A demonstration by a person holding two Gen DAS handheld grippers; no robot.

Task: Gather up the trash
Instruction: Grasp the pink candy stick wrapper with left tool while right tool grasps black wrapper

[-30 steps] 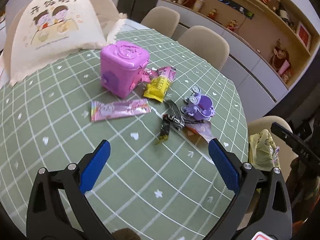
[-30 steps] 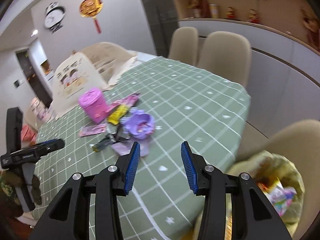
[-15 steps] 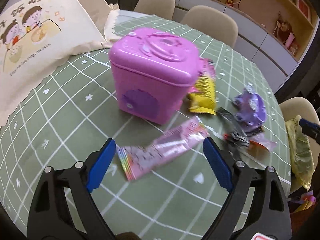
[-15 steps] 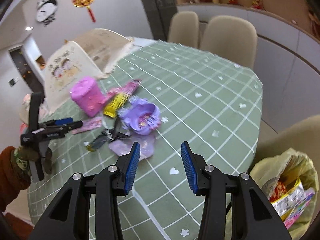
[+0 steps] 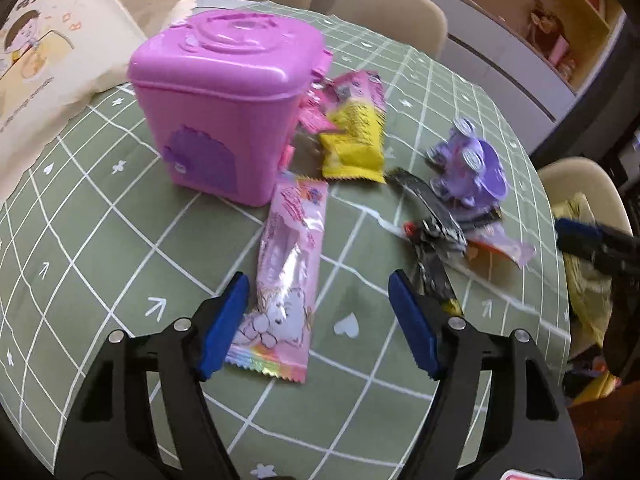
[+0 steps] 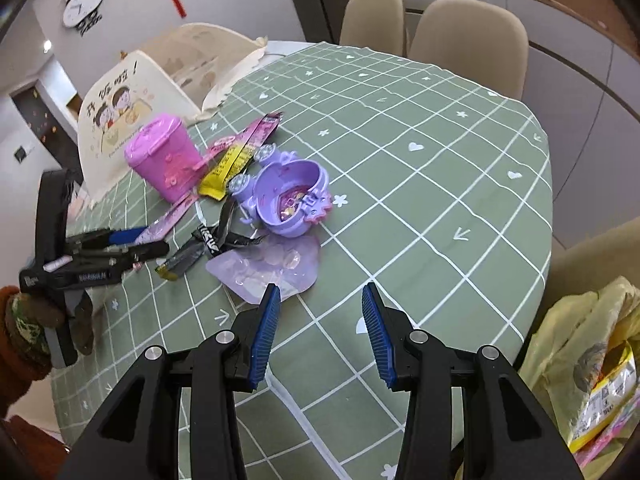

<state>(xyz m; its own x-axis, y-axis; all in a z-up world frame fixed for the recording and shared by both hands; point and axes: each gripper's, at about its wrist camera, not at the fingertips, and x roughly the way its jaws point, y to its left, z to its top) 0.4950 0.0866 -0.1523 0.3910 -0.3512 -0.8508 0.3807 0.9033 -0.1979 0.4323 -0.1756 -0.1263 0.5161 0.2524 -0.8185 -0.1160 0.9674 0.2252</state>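
A long pink wrapper (image 5: 286, 272) lies on the green checked tablecloth (image 5: 100, 240), its near end between the open jaws of my left gripper (image 5: 318, 324), beside the left pad. Behind it lie a yellow wrapper (image 5: 354, 136), black wrappers (image 5: 432, 232) and a pale purple wrapper (image 6: 272, 268). My right gripper (image 6: 318, 334) is open and empty above the cloth, just in front of the purple wrapper. The left gripper also shows in the right wrist view (image 6: 132, 242). A yellow trash bag (image 6: 588, 364) holding wrappers sits on a chair at the right.
A pink lidded toy bin (image 5: 224, 96) stands left of the wrappers. A purple toy bowl (image 6: 290, 196) sits among them. A cream food cover (image 6: 120, 116) stands at the back left. Beige chairs (image 6: 468, 40) ring the round table.
My left gripper has moved in over the pink wrapper, which now lies lengthwise between its jaws. My right gripper has moved forward toward the purple wrapper.
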